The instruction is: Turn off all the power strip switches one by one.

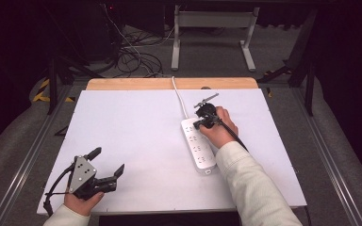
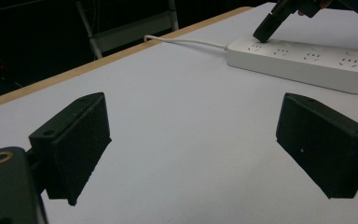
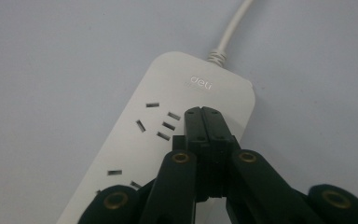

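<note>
White table [image 1: 136, 136] | right gripper [image 3: 202, 112] fingers closed, tips on power strip [image 3: 168, 154] | left gripper [image 2: 191, 140] fingers wide, empty

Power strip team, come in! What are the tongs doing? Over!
Right tongs shut, tips down on the power strip near its cord end. Left tongs open, holding nothing, resting apart at the table's near corner. Nothing in the way.

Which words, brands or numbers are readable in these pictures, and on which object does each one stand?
"deli": pale raised lettering on the cord end of the white power strip, read in the right gripper view; the last letter is soft.
In the high view and the left gripper view the strip shows no lettering that can be read.
No other text is readable.
</note>
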Demonstrator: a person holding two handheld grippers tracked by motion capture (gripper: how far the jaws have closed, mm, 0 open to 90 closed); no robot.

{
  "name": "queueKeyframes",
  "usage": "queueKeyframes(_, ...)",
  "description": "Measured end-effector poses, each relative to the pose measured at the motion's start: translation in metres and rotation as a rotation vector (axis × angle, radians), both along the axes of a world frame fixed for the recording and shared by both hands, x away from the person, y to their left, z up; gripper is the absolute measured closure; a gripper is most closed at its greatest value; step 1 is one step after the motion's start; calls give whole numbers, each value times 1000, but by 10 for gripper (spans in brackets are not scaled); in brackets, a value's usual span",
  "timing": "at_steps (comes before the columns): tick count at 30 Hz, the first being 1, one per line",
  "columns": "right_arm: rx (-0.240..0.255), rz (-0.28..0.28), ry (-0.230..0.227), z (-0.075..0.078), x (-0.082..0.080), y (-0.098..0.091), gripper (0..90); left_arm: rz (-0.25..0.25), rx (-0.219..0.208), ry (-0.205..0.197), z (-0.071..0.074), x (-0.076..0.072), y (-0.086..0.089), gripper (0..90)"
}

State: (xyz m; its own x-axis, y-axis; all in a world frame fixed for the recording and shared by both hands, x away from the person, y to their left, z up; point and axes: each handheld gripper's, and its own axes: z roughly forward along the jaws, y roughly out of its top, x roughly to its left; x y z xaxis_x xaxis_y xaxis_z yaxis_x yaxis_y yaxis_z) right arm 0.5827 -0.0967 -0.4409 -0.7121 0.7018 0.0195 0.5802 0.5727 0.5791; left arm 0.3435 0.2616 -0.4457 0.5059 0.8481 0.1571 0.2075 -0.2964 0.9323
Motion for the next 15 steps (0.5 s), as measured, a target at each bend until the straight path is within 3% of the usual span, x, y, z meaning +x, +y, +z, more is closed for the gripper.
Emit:
queueKeyframes(12,7,-29,9,-1,-1,0,900,0,1,-5,1,-1,1,105)
queueKeyframes(14,27,-14,-9,7,-4,-1,900,-2,-3,-2,1,-1,1,105)
queueKeyframes(15,72,-11,-39,14,-8,-2,900,2,-6,0,0,0,1,105)
